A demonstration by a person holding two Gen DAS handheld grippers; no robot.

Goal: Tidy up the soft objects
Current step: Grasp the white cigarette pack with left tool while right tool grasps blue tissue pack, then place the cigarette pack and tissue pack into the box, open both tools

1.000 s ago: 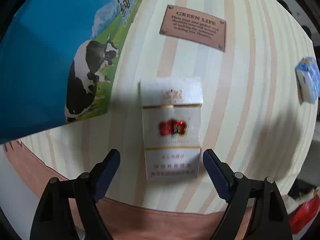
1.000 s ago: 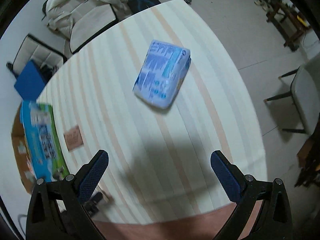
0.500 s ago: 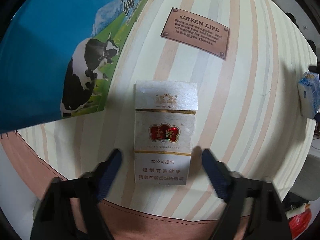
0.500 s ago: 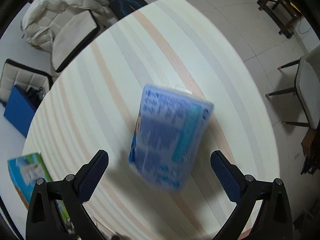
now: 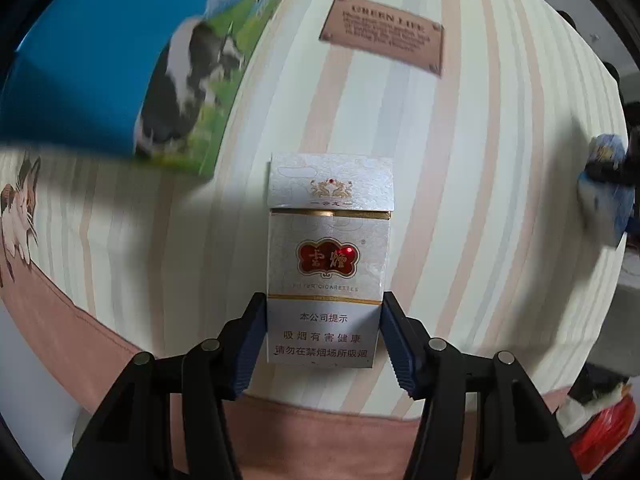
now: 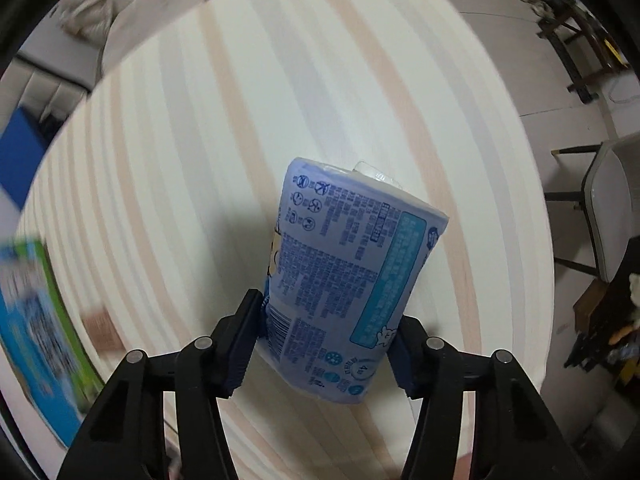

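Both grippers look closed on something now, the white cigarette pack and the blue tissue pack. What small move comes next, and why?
Probably a short straight lift with both. The left gripper pinches the lower sides of the white cigarette pack, and the right gripper squeezes the blue plastic-wrapped tissue pack. Both lie on the striped tablecloth, so raise them before carrying them toward the blue cow-print milk carton.

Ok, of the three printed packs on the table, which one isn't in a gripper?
The big blue milk carton with the cow picture; the cigarette pack sits in the left gripper, the tissue pack in the right gripper.
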